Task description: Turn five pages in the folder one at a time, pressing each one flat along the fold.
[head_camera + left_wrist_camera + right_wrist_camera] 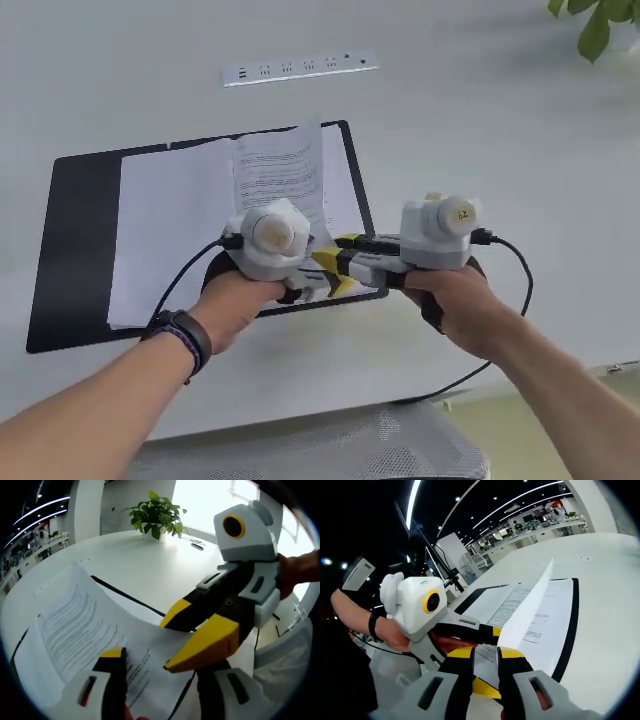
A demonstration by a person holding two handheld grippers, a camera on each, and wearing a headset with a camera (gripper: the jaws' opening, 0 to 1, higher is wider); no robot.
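Note:
A black folder (70, 250) lies open on the white table (480, 130), with white pages (170, 230) stacked inside it. One printed page (282, 175) stands lifted near the folder's right side. My right gripper (486, 656) is shut on this page's (530, 605) lower edge, and from the left gripper view the right gripper (168, 645) reaches in from the right. My left gripper (162, 669) is open, its jaws either side of the curved page (75, 625). In the head view both grippers meet at the folder's near right corner (330, 268).
A white power strip (300, 70) lies on the table beyond the folder. Green plant leaves (600, 25) hang at the far right corner, and a potted plant (157, 517) stands on the table. A mesh chair back (330, 450) sits below the table's near edge.

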